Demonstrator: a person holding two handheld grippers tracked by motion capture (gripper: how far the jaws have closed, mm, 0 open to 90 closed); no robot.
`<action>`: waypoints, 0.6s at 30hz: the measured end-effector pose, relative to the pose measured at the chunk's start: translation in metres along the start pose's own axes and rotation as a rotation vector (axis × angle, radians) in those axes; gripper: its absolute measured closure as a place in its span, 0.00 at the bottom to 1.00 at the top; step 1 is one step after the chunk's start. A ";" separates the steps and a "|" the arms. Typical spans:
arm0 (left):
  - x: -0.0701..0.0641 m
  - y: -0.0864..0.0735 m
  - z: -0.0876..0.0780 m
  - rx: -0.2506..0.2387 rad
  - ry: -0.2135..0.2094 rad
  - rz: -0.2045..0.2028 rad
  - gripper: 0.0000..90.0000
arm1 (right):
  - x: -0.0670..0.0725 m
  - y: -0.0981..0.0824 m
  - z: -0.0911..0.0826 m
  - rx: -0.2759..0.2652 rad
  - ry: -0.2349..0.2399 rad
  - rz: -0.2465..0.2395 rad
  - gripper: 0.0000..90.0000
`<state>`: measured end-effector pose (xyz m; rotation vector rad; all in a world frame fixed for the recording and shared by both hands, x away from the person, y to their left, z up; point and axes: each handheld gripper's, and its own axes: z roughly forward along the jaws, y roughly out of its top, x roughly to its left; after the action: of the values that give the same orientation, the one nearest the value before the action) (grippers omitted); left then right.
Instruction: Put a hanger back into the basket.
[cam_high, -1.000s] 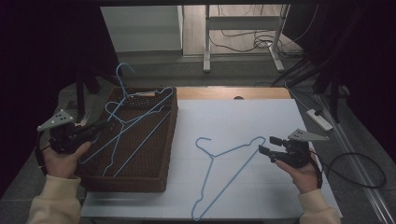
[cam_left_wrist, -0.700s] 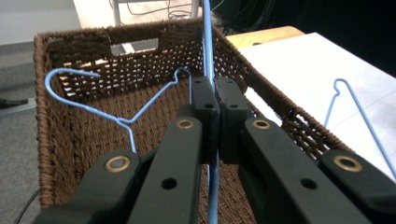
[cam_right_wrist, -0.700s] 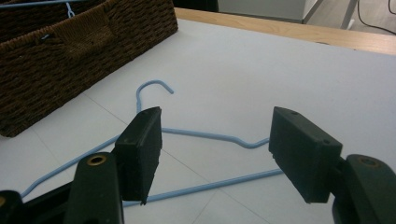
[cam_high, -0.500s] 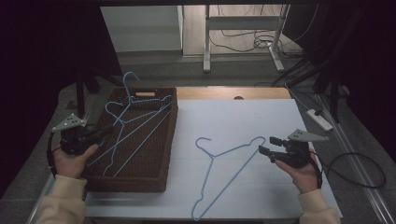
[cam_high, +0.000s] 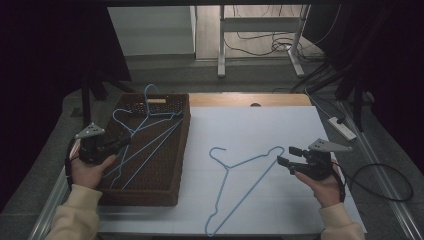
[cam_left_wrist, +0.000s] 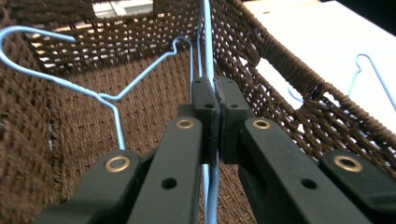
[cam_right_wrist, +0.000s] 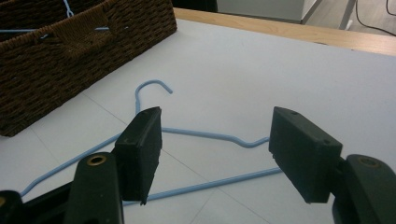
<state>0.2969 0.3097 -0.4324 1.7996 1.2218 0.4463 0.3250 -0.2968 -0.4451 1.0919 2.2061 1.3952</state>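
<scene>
Wire hangers (cam_high: 145, 127), thin and pale blue, lie in the brown woven basket (cam_high: 172, 172) at left; the left tongs (cam_left_wrist: 211, 100) pinch one hanger's wire inside it. Another hanger (cam_high: 240, 182) lies flat on the white surface (cam_high: 280, 125), just before the gaping, empty right tongs (cam_right_wrist: 212, 149).

Basket (cam_high: 165, 165) rough brown wicker; hangers (cam_high: 240, 185) smooth blue-coated wire; tongs (cam_right_wrist: 215, 154) matt black plastic; table (cam_high: 260, 125) matt white.

Your left tool (cam_high: 119, 143) sits over the basket (cam_high: 170, 195), clamped on a blue hanger (cam_high: 150, 137) lying inside it. A second hanger (cam_high: 240, 185) lies flat on the white bench (cam_high: 260, 125). Your right tool (cam_high: 289, 156) hovers just beside its shoulder with jaws apart.
</scene>
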 end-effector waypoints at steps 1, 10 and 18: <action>0.000 0.000 0.002 0.007 0.001 -0.002 0.97 | 0.000 0.000 0.000 0.000 0.000 0.000 0.39; 0.006 -0.005 0.009 0.089 0.012 -0.026 0.97 | -0.001 0.000 0.000 0.002 -0.001 0.000 0.39; 0.011 -0.008 0.014 0.175 0.038 -0.029 0.97 | 0.000 0.000 0.000 0.002 -0.001 0.001 0.39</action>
<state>0.3068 0.3140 -0.4486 1.9248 1.3469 0.3676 0.3252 -0.2969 -0.4457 1.0941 2.2074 1.3926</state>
